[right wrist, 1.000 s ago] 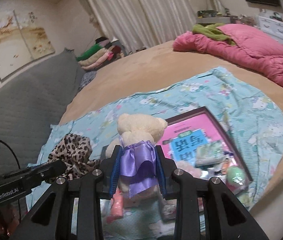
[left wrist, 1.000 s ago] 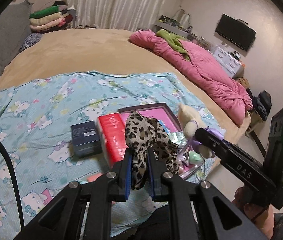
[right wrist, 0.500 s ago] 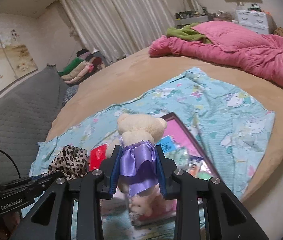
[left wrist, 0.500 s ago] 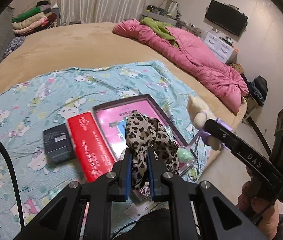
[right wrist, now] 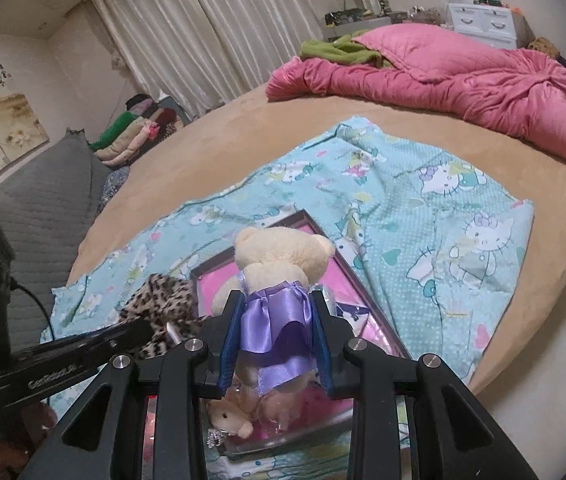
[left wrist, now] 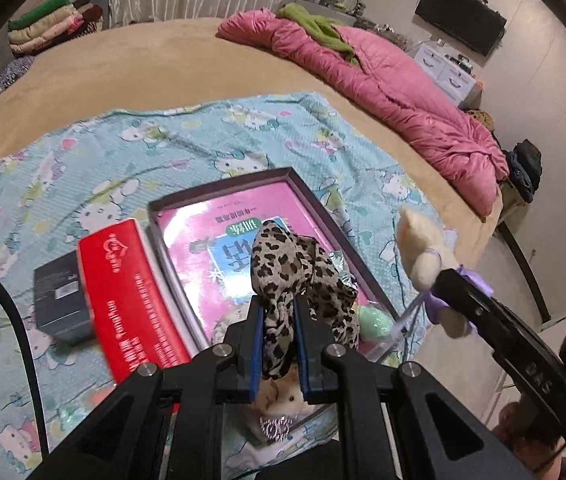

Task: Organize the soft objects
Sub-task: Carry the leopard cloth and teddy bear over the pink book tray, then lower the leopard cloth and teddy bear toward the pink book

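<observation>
My left gripper (left wrist: 279,344) is shut on a leopard-print cloth (left wrist: 295,272) and holds it above the pink-lined tray (left wrist: 315,200). My right gripper (right wrist: 277,344) is shut on a cream teddy bear in a purple satin dress (right wrist: 279,260), held above the same tray (right wrist: 367,300). The bear also shows at the right of the left wrist view (left wrist: 423,244), and the cloth at the left of the right wrist view (right wrist: 159,300). A small plush bear (right wrist: 229,420) lies in the tray under the grippers.
A red box (left wrist: 131,296) and a dark box (left wrist: 59,300) lie left of the tray on the Hello Kitty sheet (left wrist: 187,144). A green soft ball (left wrist: 375,320) sits in the tray. A pink quilt (right wrist: 443,80) lies on the far side of the round bed.
Both grippers have moved with their loads to the right over the sheet and closer above the tray. The boxes have slid left in the left wrist view. Both grips stay the same.
</observation>
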The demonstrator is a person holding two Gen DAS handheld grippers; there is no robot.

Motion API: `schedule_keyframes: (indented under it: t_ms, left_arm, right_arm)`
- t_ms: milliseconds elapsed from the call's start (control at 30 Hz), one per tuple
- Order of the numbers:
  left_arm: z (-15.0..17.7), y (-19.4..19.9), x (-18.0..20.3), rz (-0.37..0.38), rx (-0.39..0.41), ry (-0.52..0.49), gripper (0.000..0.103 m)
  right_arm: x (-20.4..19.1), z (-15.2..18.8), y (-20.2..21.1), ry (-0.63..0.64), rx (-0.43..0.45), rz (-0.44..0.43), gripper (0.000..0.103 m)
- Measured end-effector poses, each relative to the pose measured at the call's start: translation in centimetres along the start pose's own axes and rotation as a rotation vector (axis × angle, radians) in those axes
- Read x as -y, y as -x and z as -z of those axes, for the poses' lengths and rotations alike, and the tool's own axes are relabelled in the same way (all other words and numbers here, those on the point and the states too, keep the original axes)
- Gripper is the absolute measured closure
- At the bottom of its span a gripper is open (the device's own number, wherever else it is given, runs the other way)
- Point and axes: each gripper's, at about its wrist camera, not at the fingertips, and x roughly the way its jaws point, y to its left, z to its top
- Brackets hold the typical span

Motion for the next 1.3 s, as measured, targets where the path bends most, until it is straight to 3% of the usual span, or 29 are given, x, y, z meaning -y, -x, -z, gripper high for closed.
schedule_keyframes:
  t_ms: [433,1300]
  left_arm:
    - [0.2,-6.0,-0.6,-0.058,-0.098,-0.004,0.089]
    - [1.3,-8.1,-2.1,-0.061,-0.149,-0.002,0.089]
  right_arm:
    - [0.5,0.4,-3.0,0.035,-0.043,0.038,0.07]
    - [-0.2,3.5,-9.3,0.132,-0.162,0.066,0.069]
